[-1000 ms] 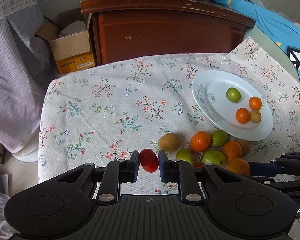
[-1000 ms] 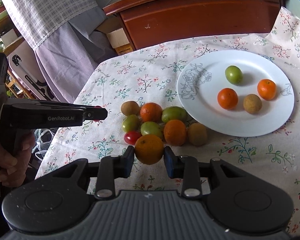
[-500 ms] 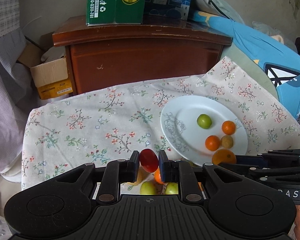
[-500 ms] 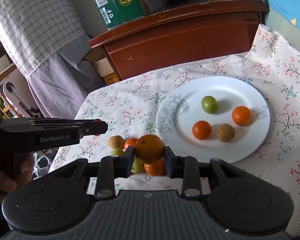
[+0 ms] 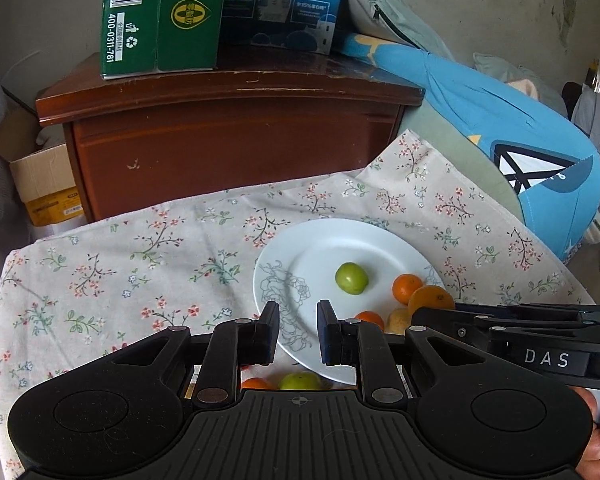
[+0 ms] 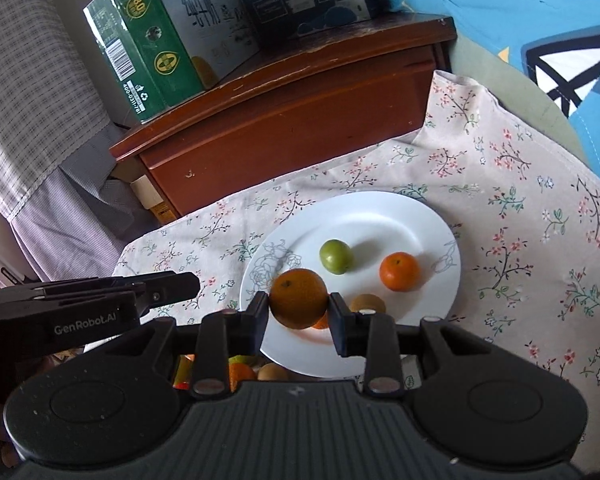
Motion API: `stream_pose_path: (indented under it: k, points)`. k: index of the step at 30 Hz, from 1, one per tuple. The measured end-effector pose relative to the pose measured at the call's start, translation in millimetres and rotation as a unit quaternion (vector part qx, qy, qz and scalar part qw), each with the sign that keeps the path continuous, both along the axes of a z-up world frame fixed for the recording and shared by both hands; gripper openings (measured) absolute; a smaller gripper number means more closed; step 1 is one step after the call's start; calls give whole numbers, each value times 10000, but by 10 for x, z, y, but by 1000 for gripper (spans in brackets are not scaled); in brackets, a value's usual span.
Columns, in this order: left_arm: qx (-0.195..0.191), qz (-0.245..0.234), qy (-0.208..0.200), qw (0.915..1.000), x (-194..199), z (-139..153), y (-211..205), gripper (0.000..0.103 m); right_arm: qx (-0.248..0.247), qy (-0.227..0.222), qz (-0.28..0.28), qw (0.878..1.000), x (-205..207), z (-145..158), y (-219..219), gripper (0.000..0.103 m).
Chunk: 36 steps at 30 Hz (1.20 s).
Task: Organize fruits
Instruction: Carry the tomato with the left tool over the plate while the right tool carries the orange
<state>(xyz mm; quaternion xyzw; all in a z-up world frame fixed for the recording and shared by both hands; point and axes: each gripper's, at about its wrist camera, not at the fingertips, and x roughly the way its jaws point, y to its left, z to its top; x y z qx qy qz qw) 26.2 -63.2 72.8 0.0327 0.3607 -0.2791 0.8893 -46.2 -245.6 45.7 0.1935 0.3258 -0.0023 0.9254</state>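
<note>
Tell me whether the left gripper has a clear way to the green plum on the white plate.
Probably yes. The left gripper is open and empty above the white plate's near rim, and the green plum lies just ahead, uncovered. The right gripper, holding an orange, hovers alongside.

One plate (image 6: 428, 216), two cartons (image 6: 148, 52).
</note>
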Motion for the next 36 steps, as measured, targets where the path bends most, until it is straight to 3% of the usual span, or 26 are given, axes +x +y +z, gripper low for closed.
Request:
stream_pose_path:
  k: [4, 14, 22, 26, 31, 36]
  points:
    - [6, 71, 7, 10000, 51, 6, 48, 18, 50, 34, -157, 9999, -7, -9, -62, 32]
    - [-14, 638, 564, 9964, 400, -133, 394, 20, 564, 203, -488, 9970, 22, -68, -255, 33]
    - [-4, 1025, 1086, 9888, 653, -229, 608, 20, 822, 490, -313, 9949, 162, -134, -251, 32]
    - [-72, 1173, 1132, 9866, 723, -197, 750, 20, 784, 482, -229, 9955, 238, -108, -260, 33]
    - [219, 932, 1096, 9894, 777, -310, 666, 20, 847, 624, -108, 9944, 386, -205, -327, 33]
    - [858, 484, 817, 9918, 719, -465, 468, 20, 969, 756, -121, 9923, 404, -287, -364, 33]
